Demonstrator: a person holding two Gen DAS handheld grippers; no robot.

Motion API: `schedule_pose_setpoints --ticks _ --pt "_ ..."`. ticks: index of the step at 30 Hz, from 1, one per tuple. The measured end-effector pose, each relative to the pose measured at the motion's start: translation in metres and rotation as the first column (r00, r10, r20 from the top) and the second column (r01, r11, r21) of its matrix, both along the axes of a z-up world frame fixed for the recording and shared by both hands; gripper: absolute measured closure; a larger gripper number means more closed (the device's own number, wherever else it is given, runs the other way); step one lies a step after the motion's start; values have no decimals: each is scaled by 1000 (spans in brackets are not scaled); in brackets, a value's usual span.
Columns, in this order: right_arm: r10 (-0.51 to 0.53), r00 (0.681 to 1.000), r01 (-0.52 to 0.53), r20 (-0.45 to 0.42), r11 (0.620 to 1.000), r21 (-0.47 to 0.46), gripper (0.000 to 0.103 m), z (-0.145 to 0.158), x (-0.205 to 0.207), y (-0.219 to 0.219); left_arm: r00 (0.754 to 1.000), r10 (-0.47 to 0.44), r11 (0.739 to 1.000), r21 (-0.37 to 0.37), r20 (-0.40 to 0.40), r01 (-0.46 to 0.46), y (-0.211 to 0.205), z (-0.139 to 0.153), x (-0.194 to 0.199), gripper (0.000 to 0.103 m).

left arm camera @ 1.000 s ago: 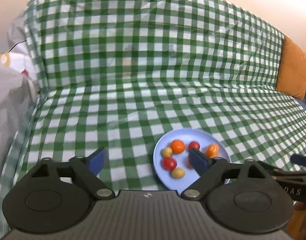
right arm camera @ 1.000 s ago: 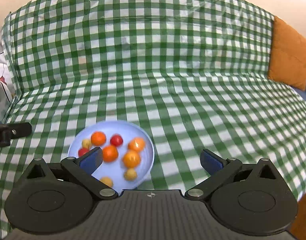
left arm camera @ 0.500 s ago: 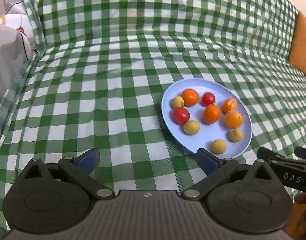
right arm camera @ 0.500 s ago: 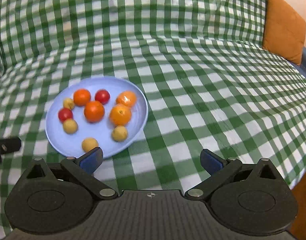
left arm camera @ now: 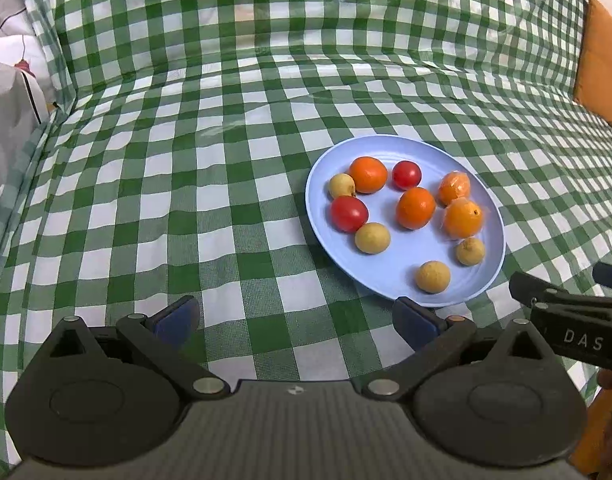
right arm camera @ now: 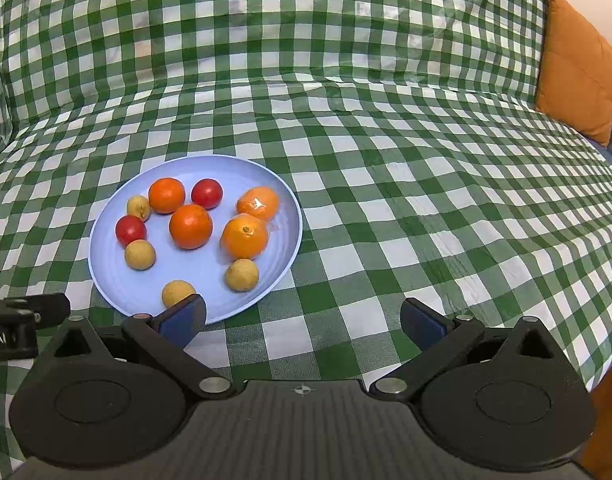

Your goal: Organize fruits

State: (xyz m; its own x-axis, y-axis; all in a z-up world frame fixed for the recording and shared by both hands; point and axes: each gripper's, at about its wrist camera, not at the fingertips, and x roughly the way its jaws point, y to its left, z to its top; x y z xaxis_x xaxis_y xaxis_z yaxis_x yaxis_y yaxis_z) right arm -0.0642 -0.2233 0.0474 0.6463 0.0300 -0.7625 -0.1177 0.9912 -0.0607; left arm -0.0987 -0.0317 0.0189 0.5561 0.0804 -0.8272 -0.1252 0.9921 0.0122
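Note:
A light blue plate [left arm camera: 390, 148] [right arm camera: 118, 292] lies on the green checked cloth. It holds several fruits: oranges [left arm camera: 416, 208] [right arm camera: 190, 226], two of them in clear wrap [left arm camera: 463, 218] [right arm camera: 244, 236], two red tomatoes [left arm camera: 349, 213] [right arm camera: 131, 229] and small yellow fruits [left arm camera: 433, 277] [right arm camera: 178, 293]. My left gripper [left arm camera: 294, 322] is open and empty, just in front and to the left of the plate. My right gripper [right arm camera: 304, 322] is open and empty, in front and to the right of the plate, its left finger [right arm camera: 184, 318] over the plate's near rim.
The checked cloth [left arm camera: 186, 160] covers a sofa seat and backrest. An orange cushion [right arm camera: 578, 80] stands at the far right. White and grey bedding [left arm camera: 10, 92] lies at the left. The other gripper shows at each view's edge, in the left wrist view [left arm camera: 570, 320].
Both grippers have risen and tilted down, then eased back, so the plate sits whole ahead of the fingers. Both stay open and empty. The fruits have not moved.

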Motion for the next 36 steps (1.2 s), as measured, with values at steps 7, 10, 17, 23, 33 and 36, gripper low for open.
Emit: schedule_pose_setpoints --ticks 7,10,17,23,33,36 --pt "4 1000 -4 5 1000 -4 1 0 -2 5 1000 -13 1000 -9 10 14 3 0 0 1" --pt "7 1000 -7 5 1000 -7 1 0 -2 6 1000 -19 1000 -9 15 19 3 1 0 1" --pt "11 1000 -11 13 1000 -4 1 1 -3 7 999 -35 999 -6 26 35 3 2 -1 1" --pt "23 1000 -22 17 1000 -10 1 1 -4 12 999 -38 999 -13 30 38 4 1 0 1" --pt "28 999 -28 21 1000 -7 1 2 -4 10 998 -51 999 -9 39 51 1 1 0 1" --pt "34 999 -34 21 999 -8 1 2 -3 10 998 -51 999 -10 39 51 1 1 0 1"
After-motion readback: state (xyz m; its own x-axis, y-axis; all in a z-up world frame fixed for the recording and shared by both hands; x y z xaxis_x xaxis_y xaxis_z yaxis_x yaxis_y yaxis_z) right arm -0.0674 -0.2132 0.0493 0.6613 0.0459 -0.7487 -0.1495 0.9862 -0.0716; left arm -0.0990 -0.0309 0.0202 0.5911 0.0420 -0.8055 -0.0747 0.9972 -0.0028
